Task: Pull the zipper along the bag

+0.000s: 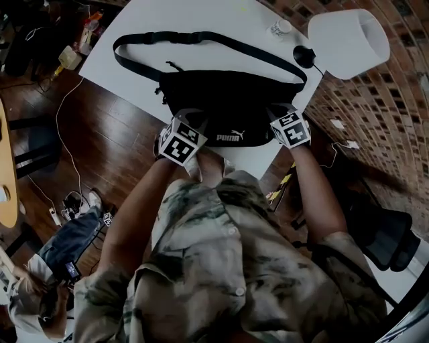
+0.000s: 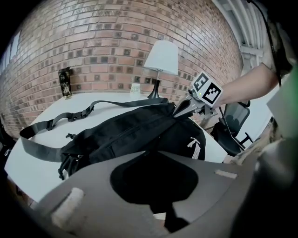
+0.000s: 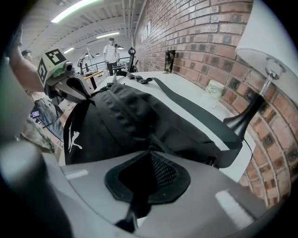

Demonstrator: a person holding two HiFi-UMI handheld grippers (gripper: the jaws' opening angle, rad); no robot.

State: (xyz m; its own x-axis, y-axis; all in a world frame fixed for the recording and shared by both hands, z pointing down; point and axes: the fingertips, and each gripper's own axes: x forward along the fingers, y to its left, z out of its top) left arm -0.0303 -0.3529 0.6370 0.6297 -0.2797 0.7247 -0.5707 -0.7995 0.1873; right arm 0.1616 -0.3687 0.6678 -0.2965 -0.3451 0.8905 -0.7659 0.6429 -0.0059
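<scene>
A black Puma waist bag (image 1: 228, 100) lies on the white table (image 1: 174, 20), its strap (image 1: 201, 38) looping toward the far side. My left gripper (image 1: 196, 122) is at the bag's near left corner, and in the left gripper view its jaws (image 2: 153, 155) are shut on black bag fabric (image 2: 135, 130). My right gripper (image 1: 279, 111) is at the bag's right end, shut on black fabric and mesh (image 3: 146, 155). Whether it holds the zipper pull cannot be told. The zipper line (image 2: 130, 132) runs along the bag's top.
A white-shaded lamp (image 1: 348, 40) and a small jar (image 1: 280, 28) stand at the table's far right by the brick wall. A dark can (image 2: 65, 82) stands at the far corner. An office chair (image 2: 235, 121) is beside the table. A person (image 1: 40, 281) sits on the floor at left.
</scene>
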